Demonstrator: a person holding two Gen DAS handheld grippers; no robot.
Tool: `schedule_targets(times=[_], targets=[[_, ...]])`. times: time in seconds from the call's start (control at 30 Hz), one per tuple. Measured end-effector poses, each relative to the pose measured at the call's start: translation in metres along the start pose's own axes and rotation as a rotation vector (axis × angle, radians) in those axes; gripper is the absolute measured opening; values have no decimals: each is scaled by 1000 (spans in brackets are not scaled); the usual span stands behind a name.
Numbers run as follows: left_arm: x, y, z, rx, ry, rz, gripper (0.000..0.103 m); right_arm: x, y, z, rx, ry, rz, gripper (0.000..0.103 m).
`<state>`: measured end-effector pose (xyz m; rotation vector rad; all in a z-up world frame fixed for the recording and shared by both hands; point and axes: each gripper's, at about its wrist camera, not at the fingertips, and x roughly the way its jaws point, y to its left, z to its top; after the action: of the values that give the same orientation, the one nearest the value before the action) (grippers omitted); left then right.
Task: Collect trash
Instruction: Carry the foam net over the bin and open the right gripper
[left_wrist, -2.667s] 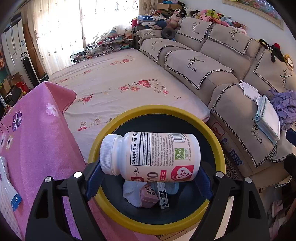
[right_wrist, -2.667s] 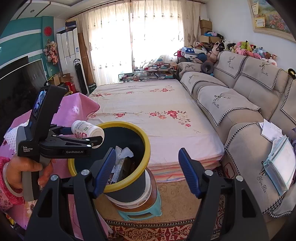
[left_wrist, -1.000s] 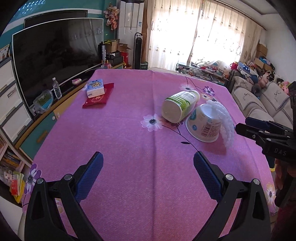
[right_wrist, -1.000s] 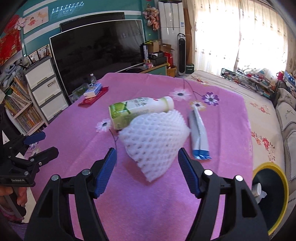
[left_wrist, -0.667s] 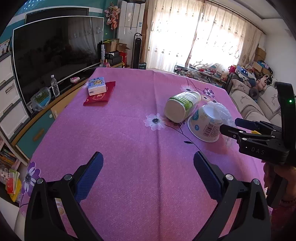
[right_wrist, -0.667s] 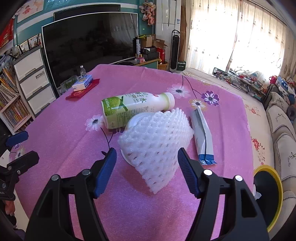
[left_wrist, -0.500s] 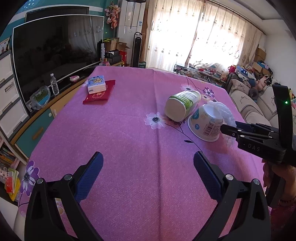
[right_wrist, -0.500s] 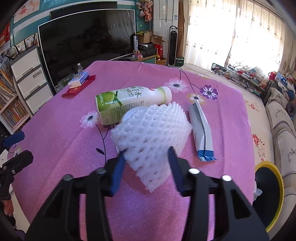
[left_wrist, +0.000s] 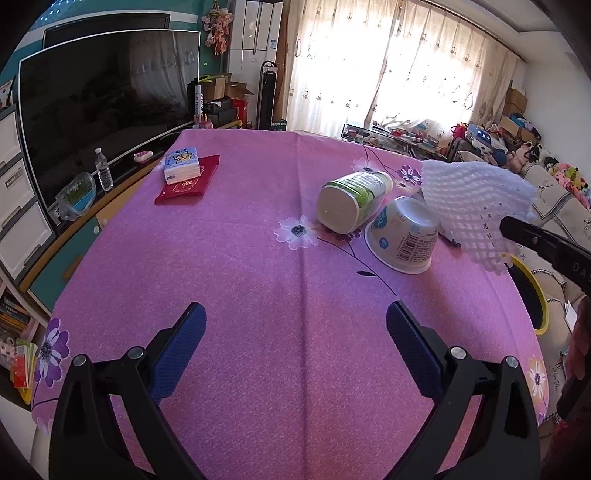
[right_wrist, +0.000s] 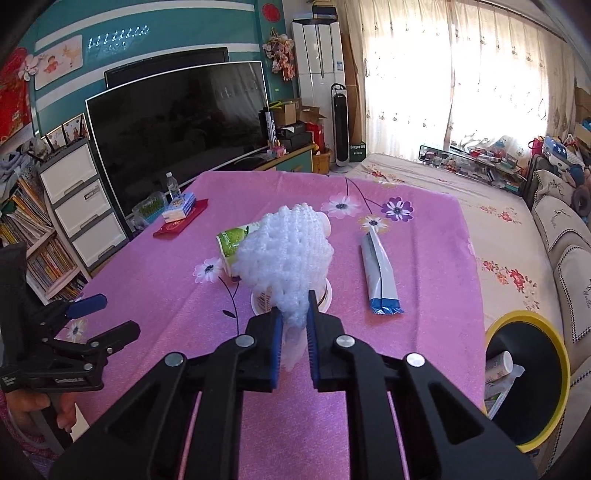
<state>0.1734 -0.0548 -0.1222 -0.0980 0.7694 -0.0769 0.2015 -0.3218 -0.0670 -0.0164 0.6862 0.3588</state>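
Note:
My right gripper (right_wrist: 294, 314) is shut on a white foam fruit net (right_wrist: 286, 260) and holds it lifted above the pink table; the net also shows in the left wrist view (left_wrist: 472, 208). Under it lie an overturned yogurt cup (left_wrist: 404, 236) and a green-labelled drink bottle (left_wrist: 352, 201) on its side. A blue-and-white wrapper (right_wrist: 380, 275) lies to the right. My left gripper (left_wrist: 295, 343) is open and empty over the near table. The yellow-rimmed trash bin (right_wrist: 532, 380) stands off the table's right edge with a pill bottle inside.
A tissue pack on a red pouch (left_wrist: 184, 171) lies at the table's far left. A big TV (right_wrist: 177, 110) and drawers stand beyond the table. A sofa (right_wrist: 561, 236) and a flowered mat lie to the right.
My right gripper has closed on the foam net and lifted it off the yogurt cup. My left gripper has stayed open and almost still.

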Motion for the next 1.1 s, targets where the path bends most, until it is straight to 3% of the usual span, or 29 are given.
schedule_targets(times=[0.27,0.57,0.8,1.1], targets=[[-2,-5,-2,14,-2,-8,97,-46,-37,-9,73,-67,-72,11],[0,-15,-3,36,2,-14,97,-83,-127,-43,217,-75,-312,11],[8,-31,-3,59,24,-22,97,-75,-191,-73,309,-15,-438,11],[15,-47,-1,96,36,-15,97,-43,-239,-103,381,50,-483,13]])
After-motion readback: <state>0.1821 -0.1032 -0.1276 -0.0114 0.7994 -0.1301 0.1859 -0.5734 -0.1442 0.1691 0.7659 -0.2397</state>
